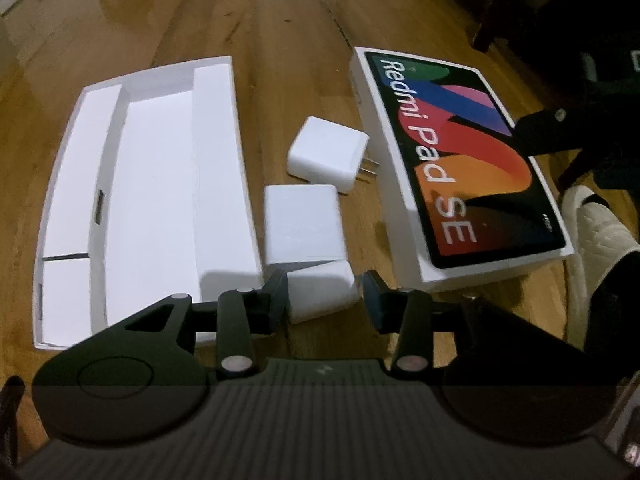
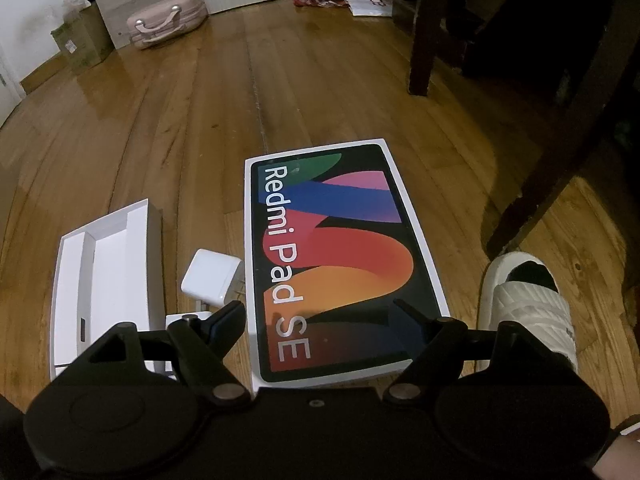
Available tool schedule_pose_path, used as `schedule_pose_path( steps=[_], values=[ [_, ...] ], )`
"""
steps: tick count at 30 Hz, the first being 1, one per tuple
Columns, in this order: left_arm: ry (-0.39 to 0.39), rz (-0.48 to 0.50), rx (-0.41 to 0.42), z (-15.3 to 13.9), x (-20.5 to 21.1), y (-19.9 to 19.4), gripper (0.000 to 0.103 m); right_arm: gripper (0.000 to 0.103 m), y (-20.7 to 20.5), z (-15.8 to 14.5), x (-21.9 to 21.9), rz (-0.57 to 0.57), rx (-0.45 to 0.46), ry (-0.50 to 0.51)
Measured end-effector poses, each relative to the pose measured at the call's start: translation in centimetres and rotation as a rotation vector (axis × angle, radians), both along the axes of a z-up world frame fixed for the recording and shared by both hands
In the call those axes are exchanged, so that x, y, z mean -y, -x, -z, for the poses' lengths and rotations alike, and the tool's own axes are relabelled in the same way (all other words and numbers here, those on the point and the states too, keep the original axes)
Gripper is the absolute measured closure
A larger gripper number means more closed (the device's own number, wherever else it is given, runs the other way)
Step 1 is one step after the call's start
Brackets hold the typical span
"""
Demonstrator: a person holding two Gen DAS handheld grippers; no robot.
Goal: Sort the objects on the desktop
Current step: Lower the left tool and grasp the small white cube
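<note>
Right, hidden bits first: the small white block [image 1: 320, 294] sits between the left gripper's [image 1: 325, 292] fingertips, and its near end is cut off behind the fingers.
Left jaws: apart, one pad touching the block's left side, the other just off its right; whether it grips, I cannot tell.
Right gripper [image 2: 320, 320]: jaws wide apart, hovering over the near end of the lid [image 2: 340, 256], nothing between them.
Lid: printed "Redmi Pad SE", lying flat on the floor, its near edge hidden under the right gripper's body.
Tray [image 1: 152, 184]: white, open, with long compartments; its near corner is lost behind the left gripper, and in the right view only a slice [image 2: 104, 276] shows.
Slot in the tray's divider: something dark sits there, too small to make out.
Charger [image 1: 326, 154]: white, prongs pointing toward the lid, lying between tray and lid, apart from both.
White box [image 1: 302, 226]: flat, just before the charger, touching the small block; slightly blurred.
Floor [image 2: 200, 120]: glossy wooden planks, everything rests straight on it.
Slipper [image 2: 528, 304]: white, on a foot in a dark sock, just right of the lid.
Room: dark furniture legs [image 2: 420, 40] on the right, a pink case [image 2: 166, 24] by the far wall, cardboard beside it, papers on the floor beyond.
</note>
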State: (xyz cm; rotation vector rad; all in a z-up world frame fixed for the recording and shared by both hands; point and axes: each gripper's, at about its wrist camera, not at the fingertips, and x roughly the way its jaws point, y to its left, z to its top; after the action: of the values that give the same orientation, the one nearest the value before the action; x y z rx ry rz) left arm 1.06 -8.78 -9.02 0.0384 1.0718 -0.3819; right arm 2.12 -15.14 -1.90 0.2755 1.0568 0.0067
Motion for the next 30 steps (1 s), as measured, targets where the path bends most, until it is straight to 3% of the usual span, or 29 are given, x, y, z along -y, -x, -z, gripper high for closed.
schedule_pose_path(
  steps=[8,12,16,21,30],
  values=[
    [0.007,-0.037,-0.019,0.0,-0.4,0.0,0.062,0.02,0.0,0.2,0.3,0.009,-0.009,-0.008],
    [0.014,-0.046,-0.037,0.4,-0.1,0.0,0.047,0.02,-0.1,0.2,0.4,0.017,-0.017,-0.016],
    [0.01,-0.044,-0.028,1.1,0.2,0.1,0.047,0.02,0.0,0.1,0.4,0.016,-0.016,-0.009],
    [0.021,-0.049,-0.002,1.6,0.0,0.1,0.056,0.02,0.1,0.2,0.4,0.02,-0.021,-0.005],
    [0.047,-0.054,0.012,1.7,0.1,-0.2,0.055,0.02,0.0,0.5,0.3,0.017,-0.031,-0.002]
  ],
)
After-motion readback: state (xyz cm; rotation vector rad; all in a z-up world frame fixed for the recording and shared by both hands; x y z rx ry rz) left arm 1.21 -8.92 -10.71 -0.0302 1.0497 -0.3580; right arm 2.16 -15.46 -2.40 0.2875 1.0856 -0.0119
